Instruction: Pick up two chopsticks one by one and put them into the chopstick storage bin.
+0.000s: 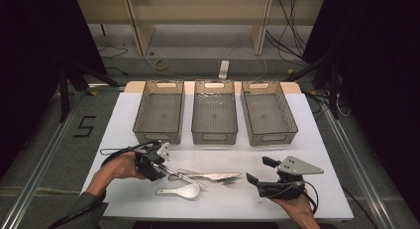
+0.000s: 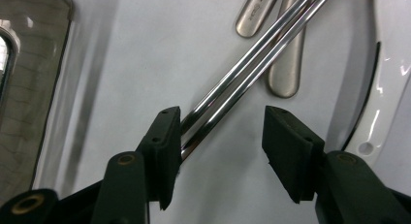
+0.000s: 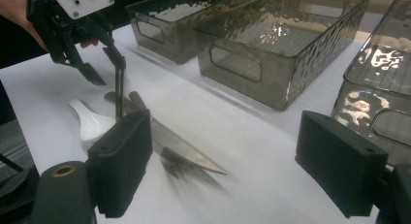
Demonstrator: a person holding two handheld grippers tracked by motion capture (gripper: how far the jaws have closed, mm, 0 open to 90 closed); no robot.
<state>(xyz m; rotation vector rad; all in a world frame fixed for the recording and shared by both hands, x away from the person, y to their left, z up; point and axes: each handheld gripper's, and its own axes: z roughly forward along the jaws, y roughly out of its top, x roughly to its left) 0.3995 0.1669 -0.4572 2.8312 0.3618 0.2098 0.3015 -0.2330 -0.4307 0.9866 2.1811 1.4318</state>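
Chopsticks [image 2: 242, 78]: we see the steel pair lying on the table [image 1: 317, 140], crossing the knife [image 1: 210, 176] and fork handles, near the white spoon [image 1: 181, 191].
Left gripper [image 2: 220, 136]: half open around the chopsticks' end; one pad touches, the other stands apart (nothing gripped).
Right gripper [image 3: 242, 170]: wide open, empty.
Risk: we fear the round sticks may roll apart, leaving only one caught.
Second risk: lifting may drag the knife.

Grey floor [image 1: 44, 140], wooden shelving [image 1: 198, 21] behind, dark curtains [image 1: 29, 40] flanking.
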